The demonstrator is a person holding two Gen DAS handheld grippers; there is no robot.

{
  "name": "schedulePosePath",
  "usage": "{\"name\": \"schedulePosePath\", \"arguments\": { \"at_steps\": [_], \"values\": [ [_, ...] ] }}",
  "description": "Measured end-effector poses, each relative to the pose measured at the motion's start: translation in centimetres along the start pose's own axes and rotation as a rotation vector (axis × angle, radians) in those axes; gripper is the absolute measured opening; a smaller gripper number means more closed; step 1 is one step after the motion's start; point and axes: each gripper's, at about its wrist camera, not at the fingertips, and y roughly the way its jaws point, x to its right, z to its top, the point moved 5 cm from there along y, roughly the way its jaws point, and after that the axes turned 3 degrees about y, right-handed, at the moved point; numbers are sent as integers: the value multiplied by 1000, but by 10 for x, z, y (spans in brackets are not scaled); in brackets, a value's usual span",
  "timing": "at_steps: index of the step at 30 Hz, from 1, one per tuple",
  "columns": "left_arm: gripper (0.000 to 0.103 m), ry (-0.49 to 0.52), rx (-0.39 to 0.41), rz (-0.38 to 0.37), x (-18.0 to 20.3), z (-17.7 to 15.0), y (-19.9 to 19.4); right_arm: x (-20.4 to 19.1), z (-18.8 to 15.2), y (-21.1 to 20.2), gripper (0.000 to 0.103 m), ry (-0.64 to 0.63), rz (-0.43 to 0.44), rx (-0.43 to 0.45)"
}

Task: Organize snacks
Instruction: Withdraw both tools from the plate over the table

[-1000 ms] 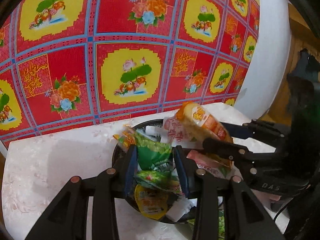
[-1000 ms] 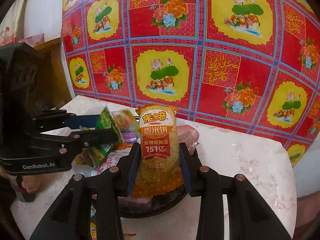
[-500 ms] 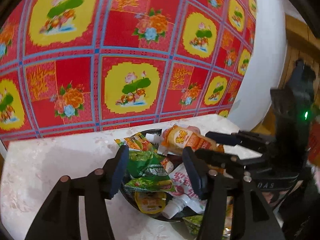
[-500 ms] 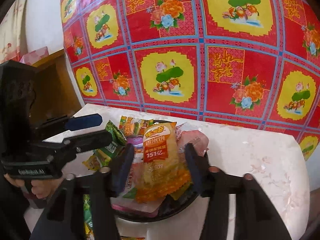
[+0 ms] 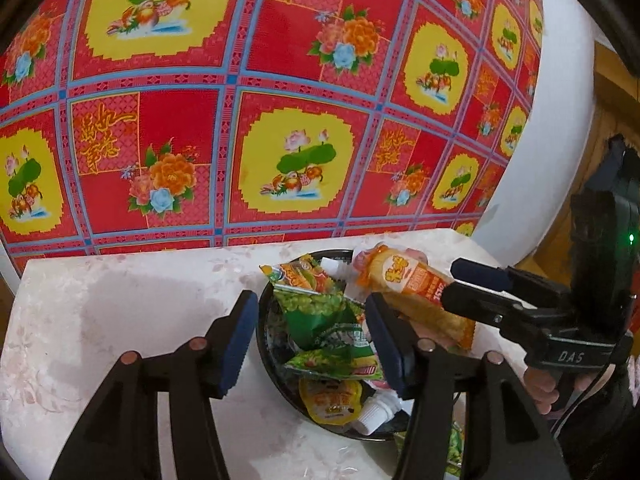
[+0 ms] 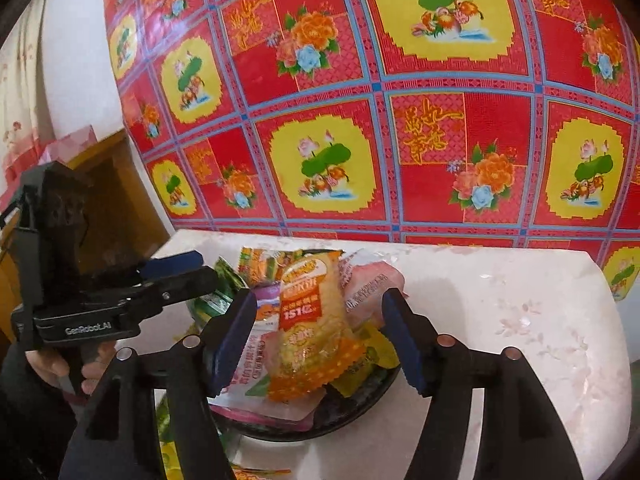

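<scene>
Both hand-held grippers, L (image 5: 310, 338) & R (image 6: 316, 336), just opened; jaws apart over snack bowl (image 5: 264, 344), rice-cracker pack (image 6: 310, 320) lying loose.

dark bowl (image 6: 360, 408) mostly buried under snack packets, packet print too small to read

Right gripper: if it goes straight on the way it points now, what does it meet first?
Probably the orange rice cracker packet, lying on the snack pile between the open fingers of the right gripper; depth is unclear.
</scene>
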Motion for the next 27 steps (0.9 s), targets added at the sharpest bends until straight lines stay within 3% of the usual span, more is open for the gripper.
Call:
{"name": "schedulePosePath", "arguments": {
  "at_steps": [6,10,13,18,21,27],
  "values": [
    [59,85,-36,-14,12,4,-7,0,0,-4,67,-18,-8,6],
    [59,101,-39,23,18,7,-26,-12,-1,-7,67,-125,-83,-39],
    [59,105,-53,67,24,5,-44,-27,2,-26,67,-180,-118,-12],
    [59,83,-24,79,31,-2,-80,-55,-1,-67,67,-245,-123,29],
    [59,122,-11,111,40,-14,-104,-65,-8,-88,67,-250,-120,58],
    [60,141,21,82,58,-40,-137,-69,-33,-111,67,-242,-112,73]
  ]
}}
